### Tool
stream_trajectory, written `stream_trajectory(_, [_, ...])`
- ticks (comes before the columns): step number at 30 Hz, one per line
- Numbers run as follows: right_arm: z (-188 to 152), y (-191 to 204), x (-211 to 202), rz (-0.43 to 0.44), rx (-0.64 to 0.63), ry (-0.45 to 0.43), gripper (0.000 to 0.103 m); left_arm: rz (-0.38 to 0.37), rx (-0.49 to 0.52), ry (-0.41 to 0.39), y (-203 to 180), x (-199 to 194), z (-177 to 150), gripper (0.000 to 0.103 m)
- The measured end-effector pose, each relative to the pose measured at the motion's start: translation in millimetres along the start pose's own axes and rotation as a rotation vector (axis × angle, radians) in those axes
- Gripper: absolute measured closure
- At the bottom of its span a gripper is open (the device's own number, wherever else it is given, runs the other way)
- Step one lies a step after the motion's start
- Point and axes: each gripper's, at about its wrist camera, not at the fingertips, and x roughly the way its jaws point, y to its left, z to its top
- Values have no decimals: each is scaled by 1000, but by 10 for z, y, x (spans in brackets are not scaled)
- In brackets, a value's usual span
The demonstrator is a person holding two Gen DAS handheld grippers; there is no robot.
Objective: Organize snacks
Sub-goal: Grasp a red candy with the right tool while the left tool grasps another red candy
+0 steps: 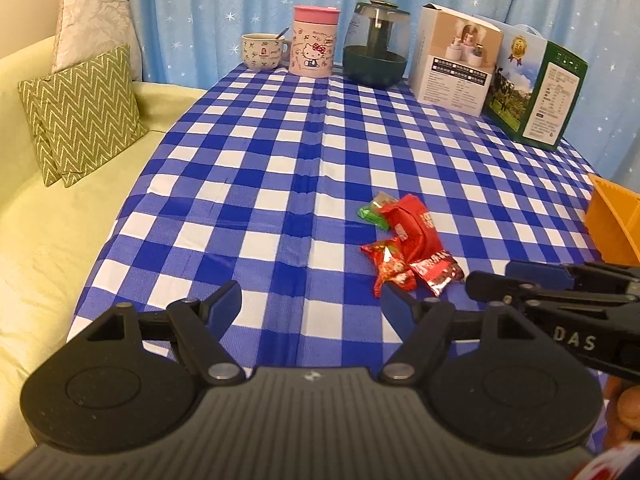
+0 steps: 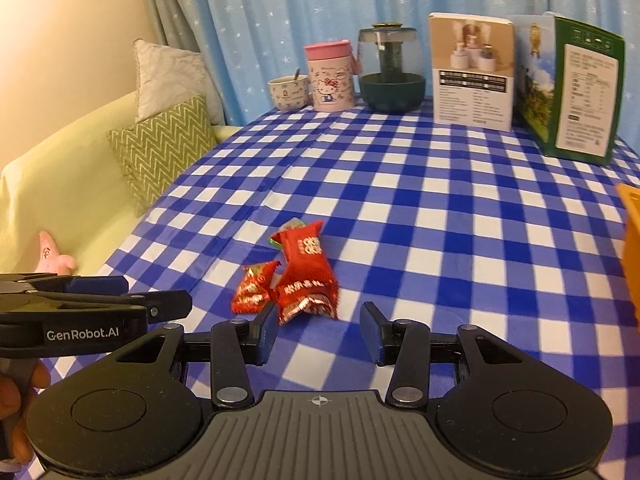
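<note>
The snack packets (image 2: 296, 276) lie heaped at centre frame on the checked desk (image 2: 440, 220), just ahead of the right tool (image 2: 318, 334), whose jaws stand wide and empty. The left tool (image 1: 310, 304) is wide too, holding nothing. Best lower over the topmost red packet alone, then carry it to the orange bin (image 1: 614, 220) at right edge. Cups, boxes and a starred curtain fill the upper frame; a sofa sits left.
</note>
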Motion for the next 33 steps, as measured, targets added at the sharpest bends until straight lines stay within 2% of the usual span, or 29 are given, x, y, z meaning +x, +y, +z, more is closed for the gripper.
stream_trajectory(10, [-31,89,393,2,-52,23,57,0,-27,13,83,110,-8,29])
stream_trajectory(12, [-43,105,432,-6,-68,18,54,-5,-38,14,98,121,-7,29])
stream_trajectory(14, [-48,130,458,-22,-86,12,45,-7,-41,14,100,134,-7,29])
stream_trajectory(24, [-45,175,526,-32,-137,1,44,-4,-57,12,122,139,-19,29])
stream_trajectory(25, [-47,167,523,-31,-131,2,45,-3,-57,11,119,136,-18,29])
stream_trajectory(28, [-57,164,501,-38,-140,3,61,-3,-56,10,114,134,-20,29])
stream_trajectory(33, [-60,108,416,-40,-129,-1,65,-19,-42,2,51,137,-16,30])
